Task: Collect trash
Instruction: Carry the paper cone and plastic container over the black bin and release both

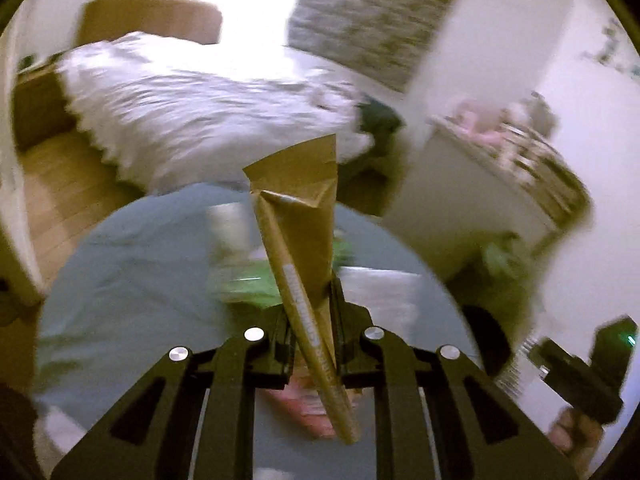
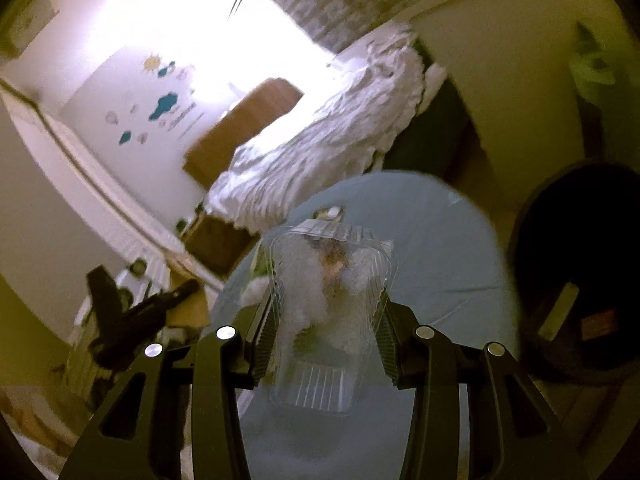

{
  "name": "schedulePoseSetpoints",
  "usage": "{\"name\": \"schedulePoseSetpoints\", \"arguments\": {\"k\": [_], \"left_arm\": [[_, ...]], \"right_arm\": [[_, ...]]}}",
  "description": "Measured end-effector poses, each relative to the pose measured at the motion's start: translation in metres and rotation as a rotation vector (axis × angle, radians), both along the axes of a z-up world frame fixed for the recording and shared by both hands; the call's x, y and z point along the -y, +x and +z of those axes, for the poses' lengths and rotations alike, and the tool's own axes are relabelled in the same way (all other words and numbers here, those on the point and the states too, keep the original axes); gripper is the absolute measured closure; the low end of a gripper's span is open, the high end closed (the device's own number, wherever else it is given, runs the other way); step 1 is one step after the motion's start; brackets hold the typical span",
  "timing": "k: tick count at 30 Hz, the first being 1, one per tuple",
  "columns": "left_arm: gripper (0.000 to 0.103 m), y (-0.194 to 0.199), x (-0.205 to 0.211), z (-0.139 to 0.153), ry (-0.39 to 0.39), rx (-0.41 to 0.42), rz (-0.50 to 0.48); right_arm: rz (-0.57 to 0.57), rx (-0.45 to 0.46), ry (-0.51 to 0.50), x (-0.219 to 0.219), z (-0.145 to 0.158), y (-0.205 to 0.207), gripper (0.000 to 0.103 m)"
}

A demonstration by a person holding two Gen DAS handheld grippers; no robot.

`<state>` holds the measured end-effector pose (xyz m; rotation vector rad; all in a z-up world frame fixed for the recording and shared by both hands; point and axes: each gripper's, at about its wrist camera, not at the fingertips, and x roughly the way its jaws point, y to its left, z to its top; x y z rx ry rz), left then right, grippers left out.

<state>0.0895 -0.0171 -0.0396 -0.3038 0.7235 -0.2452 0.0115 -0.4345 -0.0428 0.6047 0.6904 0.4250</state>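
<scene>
My left gripper (image 1: 311,316) is shut on a folded brown paper bag (image 1: 298,208), which sticks up and away from the jaws above the round blue-grey table (image 1: 132,264). Blurred green wrapping (image 1: 256,284), a white piece (image 1: 376,284) and something pink (image 1: 304,404) lie on the table beneath it. My right gripper (image 2: 328,308) is shut on a clear plastic tray (image 2: 332,280) with white and brown scraps inside, held over the same table (image 2: 440,248).
A black bin (image 2: 580,272) stands right of the table. A bed with a white duvet (image 1: 200,108) and a brown headboard (image 1: 152,20) lie beyond. A white cabinet (image 1: 460,200) stands at the right. The floor is wood (image 1: 60,196).
</scene>
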Motion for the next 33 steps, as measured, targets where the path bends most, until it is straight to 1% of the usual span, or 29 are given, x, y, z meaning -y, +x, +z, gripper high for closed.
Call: {"name": "schedulePoseSetpoints", "arguments": {"k": [3,4,8,12,13,16,19,21,25,28,29,31,33], "left_arm": [[0.087,0.008,0.054,0.008,-0.016,0.022,-0.134],[0.087,0.013,0.074,0.007,-0.023,0.019,-0.182],[0.087,0.025,0.145,0.000,-0.042,0.008,-0.331],[0.087,0.032,0.215,-0.011,-0.052,-0.012,-0.474],[0.087,0.034,0.236,-0.016,-0.047,-0.023,-0.515],[0.087,0.041,0.285,-0.033,-0.027,-0.063,-0.597],[0.087,0.044,0.321,-0.048,-0.011,-0.097,-0.658],[0.087,0.048,0.342,-0.058,0.007,-0.123,-0.689],[0.087,0.050,0.361,-0.073,0.030,-0.155,-0.717],[0.087,0.047,0.359,-0.081,0.040,-0.171,-0.725],[0.087,0.047,0.357,-0.082,0.042,-0.173,-0.726],[0.084,0.048,0.360,-0.087,0.055,-0.180,-0.729],[0.080,0.047,0.358,-0.090,0.072,-0.194,-0.730]], "right_arm": [[-0.108,0.030,-0.008,0.036,0.005,-0.006,0.059],[-0.108,0.030,-0.008,0.036,0.005,-0.006,0.059],[-0.283,0.059,-0.067,0.085,0.008,-0.019,0.059],[-0.437,0.045,-0.109,0.131,-0.004,-0.032,0.059],[-0.458,0.037,-0.117,0.138,-0.008,-0.034,0.059],[-0.502,0.003,-0.132,0.154,-0.026,-0.035,0.059],[-0.509,-0.036,-0.139,0.159,-0.044,-0.030,0.059],[-0.504,-0.061,-0.133,0.165,-0.058,-0.027,0.059],[-0.491,-0.095,-0.134,0.167,-0.077,-0.022,0.059],[-0.481,-0.113,-0.138,0.165,-0.081,-0.022,0.058],[-0.478,-0.118,-0.140,0.166,-0.083,-0.020,0.056],[-0.474,-0.127,-0.142,0.164,-0.086,-0.022,0.052],[-0.469,-0.138,-0.139,0.164,-0.088,-0.022,0.050]]}}
